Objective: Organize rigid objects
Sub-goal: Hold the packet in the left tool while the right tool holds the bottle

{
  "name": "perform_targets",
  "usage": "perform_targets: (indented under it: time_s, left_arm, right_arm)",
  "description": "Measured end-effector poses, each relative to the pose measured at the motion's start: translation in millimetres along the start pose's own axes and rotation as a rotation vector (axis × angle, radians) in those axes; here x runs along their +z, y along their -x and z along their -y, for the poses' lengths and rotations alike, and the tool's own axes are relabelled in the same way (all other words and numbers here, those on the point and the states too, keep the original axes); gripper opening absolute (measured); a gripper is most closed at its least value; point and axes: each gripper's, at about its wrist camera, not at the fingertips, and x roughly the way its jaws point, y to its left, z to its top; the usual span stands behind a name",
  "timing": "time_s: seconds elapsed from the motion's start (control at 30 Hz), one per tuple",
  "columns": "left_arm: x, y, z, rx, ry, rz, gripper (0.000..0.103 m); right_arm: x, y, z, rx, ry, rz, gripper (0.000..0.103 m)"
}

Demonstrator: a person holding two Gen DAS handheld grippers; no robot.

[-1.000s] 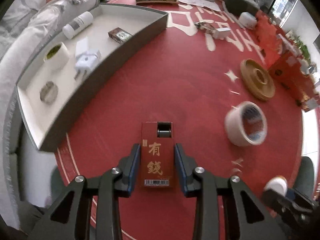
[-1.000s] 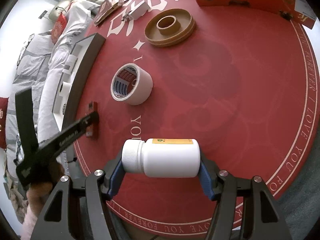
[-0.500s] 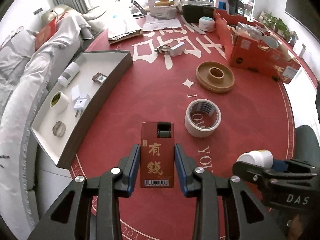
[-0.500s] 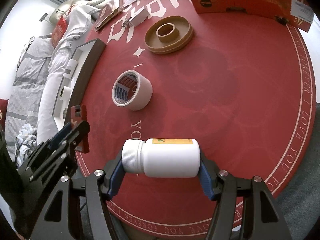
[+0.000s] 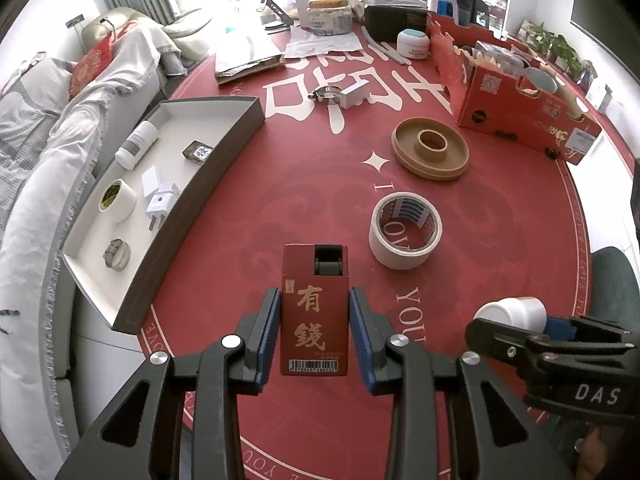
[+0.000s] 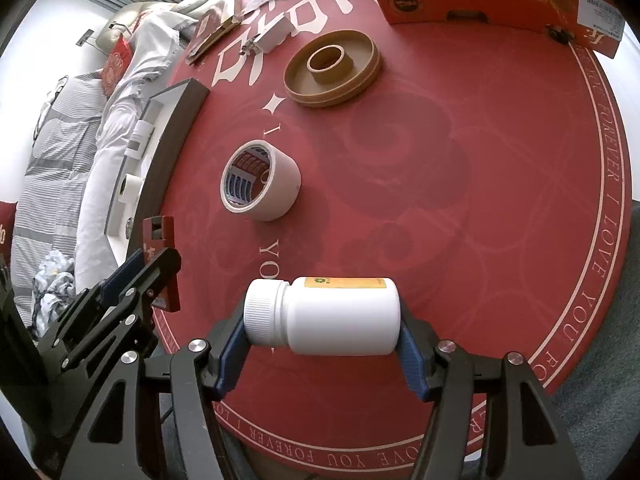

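Observation:
My left gripper (image 5: 315,330) is shut on a red box with gold characters (image 5: 315,312) and holds it above the red round table (image 5: 280,184). The box also shows in the right wrist view (image 6: 162,260). My right gripper (image 6: 322,342) is shut on a white pill bottle (image 6: 328,316), held sideways above the table's near edge; the bottle shows in the left wrist view (image 5: 510,314). A dark tray with a white inside (image 5: 200,184) stands at the left and holds a white bottle (image 5: 136,146), a tape roll (image 5: 116,200), a plug (image 5: 160,204), a small box and a metal clamp.
A white tape roll (image 5: 404,236) and a tan wooden ring dish (image 5: 430,148) lie on the table ahead. A red carton (image 5: 524,116) stands at the far right. Papers, a clamp and small boxes crowd the far side. A sofa (image 5: 48,128) is beyond the tray.
My left gripper has risen and tilted up with the red box, so more of the table shows. My right gripper holds the bottle almost in the same place.

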Motion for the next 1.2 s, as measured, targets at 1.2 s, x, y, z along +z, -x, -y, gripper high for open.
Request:
perform_targets:
  time_s: [1.2]
  left_arm:
    - [2.3, 2.1, -3.5, -0.010, 0.011, 0.013, 0.037]
  right_arm:
    - [-0.2, 0.4, 4.6, -0.004, -0.005, -0.003, 0.065]
